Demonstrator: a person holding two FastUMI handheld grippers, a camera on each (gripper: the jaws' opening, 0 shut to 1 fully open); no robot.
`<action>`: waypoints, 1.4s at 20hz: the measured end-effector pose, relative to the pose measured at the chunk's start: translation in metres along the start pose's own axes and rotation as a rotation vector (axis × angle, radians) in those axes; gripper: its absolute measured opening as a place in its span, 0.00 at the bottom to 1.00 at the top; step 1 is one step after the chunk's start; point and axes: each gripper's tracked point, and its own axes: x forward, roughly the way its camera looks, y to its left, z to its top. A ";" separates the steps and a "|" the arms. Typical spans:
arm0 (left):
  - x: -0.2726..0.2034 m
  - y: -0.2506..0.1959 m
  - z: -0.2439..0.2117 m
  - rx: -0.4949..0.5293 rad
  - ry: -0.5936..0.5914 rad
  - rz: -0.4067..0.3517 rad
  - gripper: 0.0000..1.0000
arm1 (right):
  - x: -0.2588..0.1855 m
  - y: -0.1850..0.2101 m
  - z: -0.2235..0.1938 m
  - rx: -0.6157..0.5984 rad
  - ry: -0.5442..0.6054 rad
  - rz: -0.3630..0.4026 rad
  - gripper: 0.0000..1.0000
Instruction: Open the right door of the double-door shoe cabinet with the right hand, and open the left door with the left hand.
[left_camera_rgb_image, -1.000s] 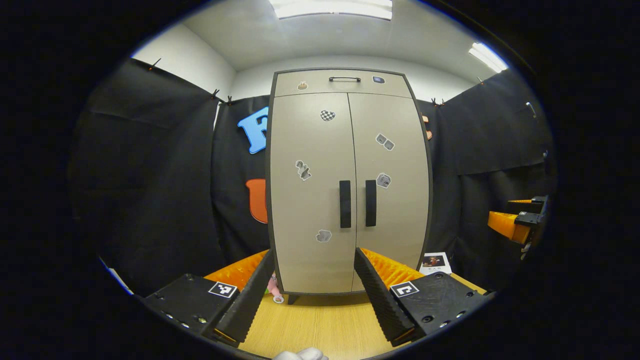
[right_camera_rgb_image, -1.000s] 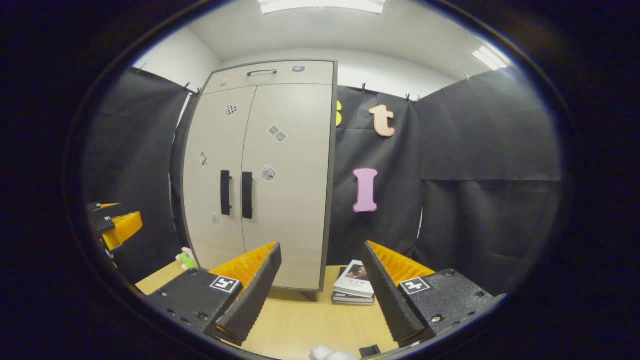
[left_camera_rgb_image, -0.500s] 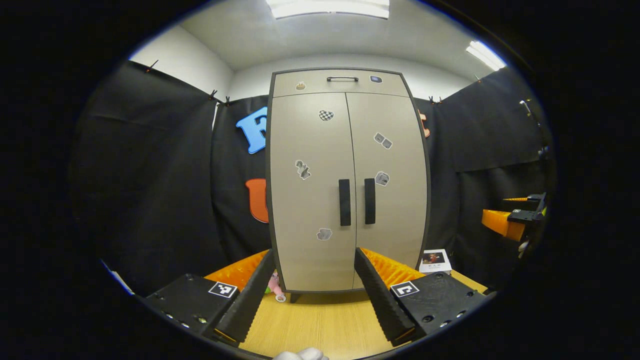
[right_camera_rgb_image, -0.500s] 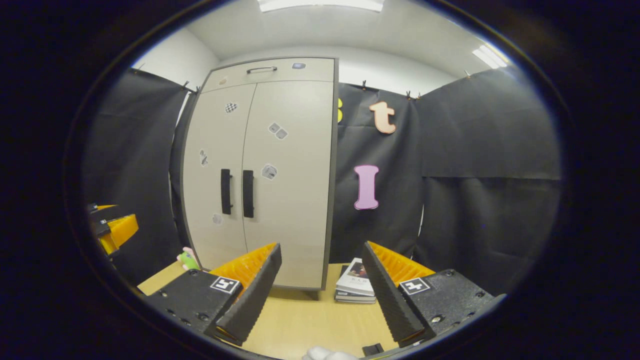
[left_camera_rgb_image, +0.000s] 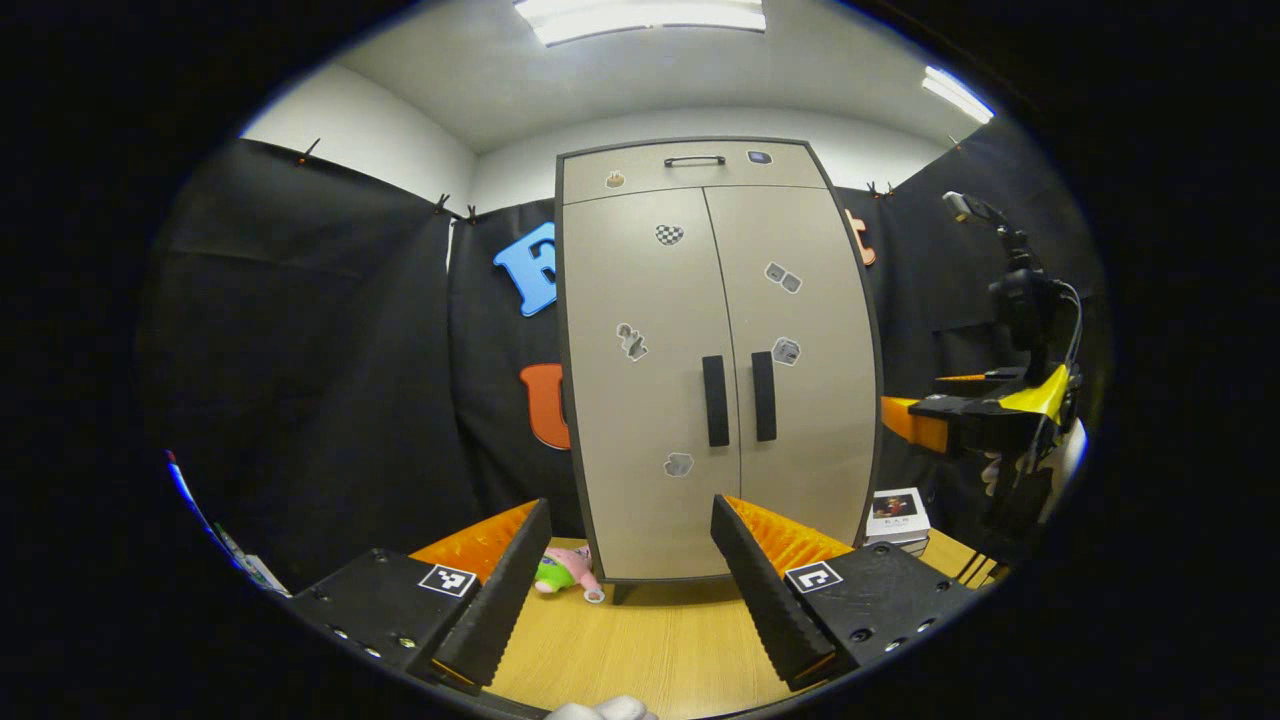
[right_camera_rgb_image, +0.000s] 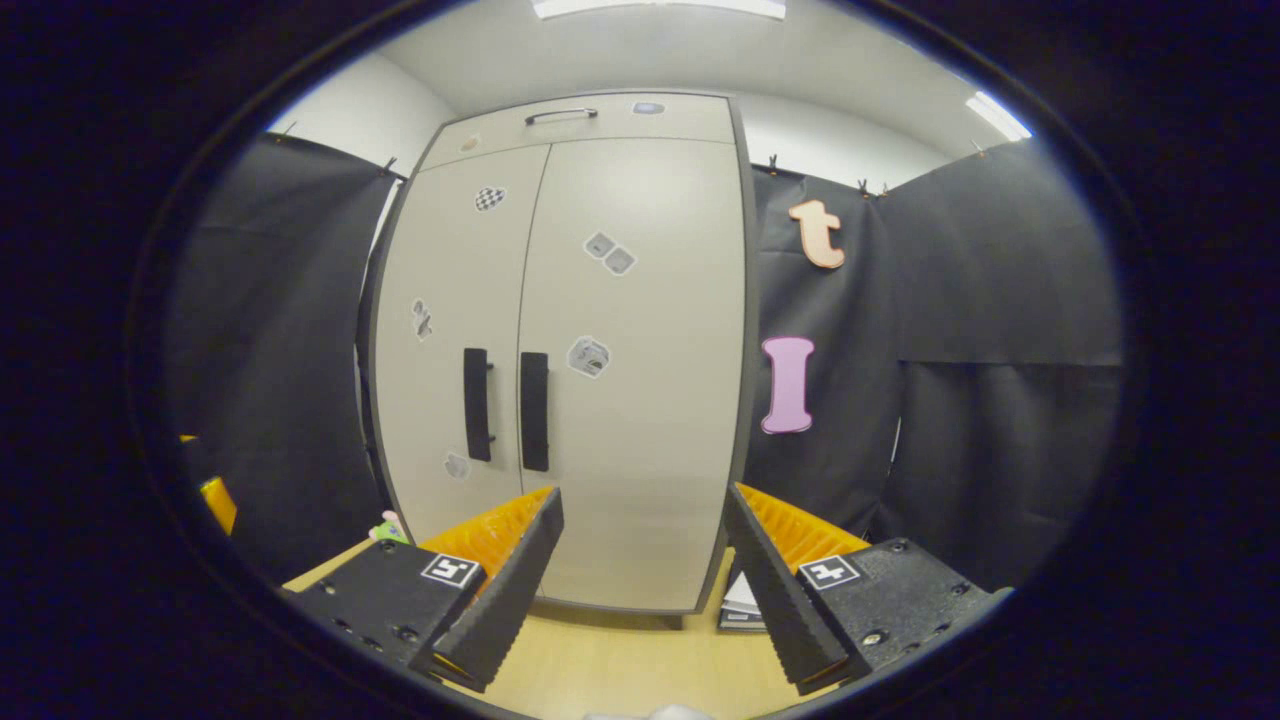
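Two doors stand closed on the shoe cabinet as we look through the left gripper view; the cabinet rises upright at 12 o'clock on the wooden table. The left door and right door meet at a centre seam, with the left handle and right handle just beside each other. Our left gripper hangs at 6 o'clock, jaws spread wide, gripping nothing and well apart from the doors. A plush toy lies at the cabinet's foot near 7 o'clock, a stack of books near 4 o'clock. At 3 o'clock we see the right gripper, too side-on there to judge.

Turning to the right gripper view, the cabinet sits toward 11 o'clock, both doors closed. Our right gripper at 6 o'clock gapes wide with nothing between its fingers, apart from the handles. Books peek out beside the cabinet's base at 5 o'clock.
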 end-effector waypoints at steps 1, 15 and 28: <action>-0.001 0.002 -0.001 -0.004 0.002 0.012 0.96 | 0.017 0.010 0.003 -0.002 -0.001 0.007 1.00; -0.009 0.040 -0.010 -0.001 0.041 0.192 0.96 | 0.172 0.094 0.016 0.095 0.040 0.077 0.75; -0.006 0.040 -0.011 -0.019 0.041 0.167 0.96 | 0.175 0.102 0.014 0.045 0.047 0.145 0.28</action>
